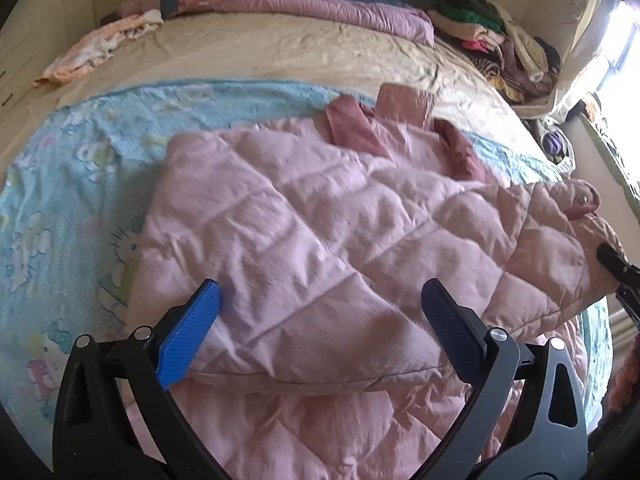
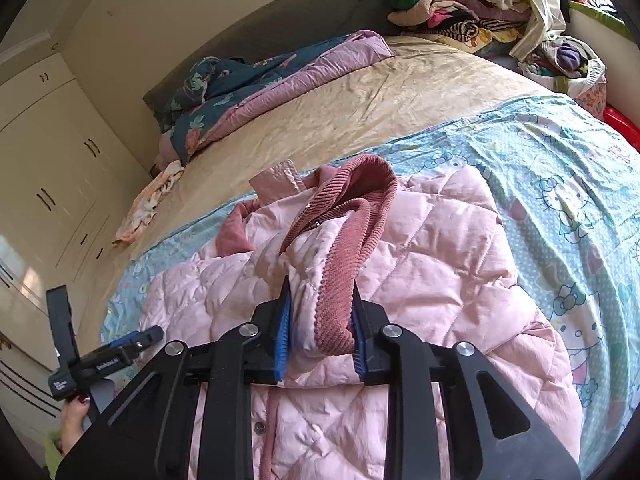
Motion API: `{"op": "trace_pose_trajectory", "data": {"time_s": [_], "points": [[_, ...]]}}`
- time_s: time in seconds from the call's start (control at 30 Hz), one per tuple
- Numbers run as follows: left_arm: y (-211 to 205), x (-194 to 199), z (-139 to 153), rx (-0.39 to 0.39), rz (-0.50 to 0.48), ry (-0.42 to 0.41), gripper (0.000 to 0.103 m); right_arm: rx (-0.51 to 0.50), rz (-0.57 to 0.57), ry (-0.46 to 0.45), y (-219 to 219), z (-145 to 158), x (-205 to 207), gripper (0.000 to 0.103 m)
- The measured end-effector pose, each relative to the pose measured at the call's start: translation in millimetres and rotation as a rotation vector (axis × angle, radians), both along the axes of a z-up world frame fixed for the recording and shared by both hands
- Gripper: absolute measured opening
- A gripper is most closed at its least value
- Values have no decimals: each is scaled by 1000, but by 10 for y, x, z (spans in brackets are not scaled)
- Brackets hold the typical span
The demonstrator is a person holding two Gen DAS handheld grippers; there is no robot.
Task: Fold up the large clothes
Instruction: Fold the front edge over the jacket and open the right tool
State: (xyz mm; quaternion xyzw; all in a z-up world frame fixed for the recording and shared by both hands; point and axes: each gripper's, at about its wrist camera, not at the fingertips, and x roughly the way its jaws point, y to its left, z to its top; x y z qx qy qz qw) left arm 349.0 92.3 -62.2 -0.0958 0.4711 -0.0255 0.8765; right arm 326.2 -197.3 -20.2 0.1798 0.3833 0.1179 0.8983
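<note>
We see a pale pink quilted jacket (image 1: 320,216) with a darker pink corduroy collar (image 2: 344,240), folded over itself on a light blue cartoon-print sheet (image 2: 560,184) across the bed. Above the jacket's near fold, the left gripper (image 1: 320,312) has its blue pads (image 1: 192,332) spread wide and grasps nothing. At the jacket's collar edge, the right gripper (image 2: 322,332) has a fold of collar and quilted fabric between its narrow-set pads; whether they press it we cannot tell.
</note>
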Motion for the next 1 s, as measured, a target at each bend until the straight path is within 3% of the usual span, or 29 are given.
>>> {"op": "trace_pose_trajectory", "data": {"time_s": [0.4, 0.63, 0.77, 0.9, 1.0], "points": [[42, 134, -284, 18, -1, 56, 94, 61, -35, 21, -155, 73, -47, 50], [128, 208, -397, -3, 0, 68, 95, 115, -2, -19, -152, 385, -157, 56], [168, 243, -437, -21, -2, 73, 95, 167, 52, -18, -19, 546, -189, 68], [179, 249, -444, -15, -9, 70, 95, 220, 130, 52, 228, 486, -93, 71], [175, 239, -448, -15, -12, 66, 95, 162, 159, 98, 450, 351, -1, 71]]}}
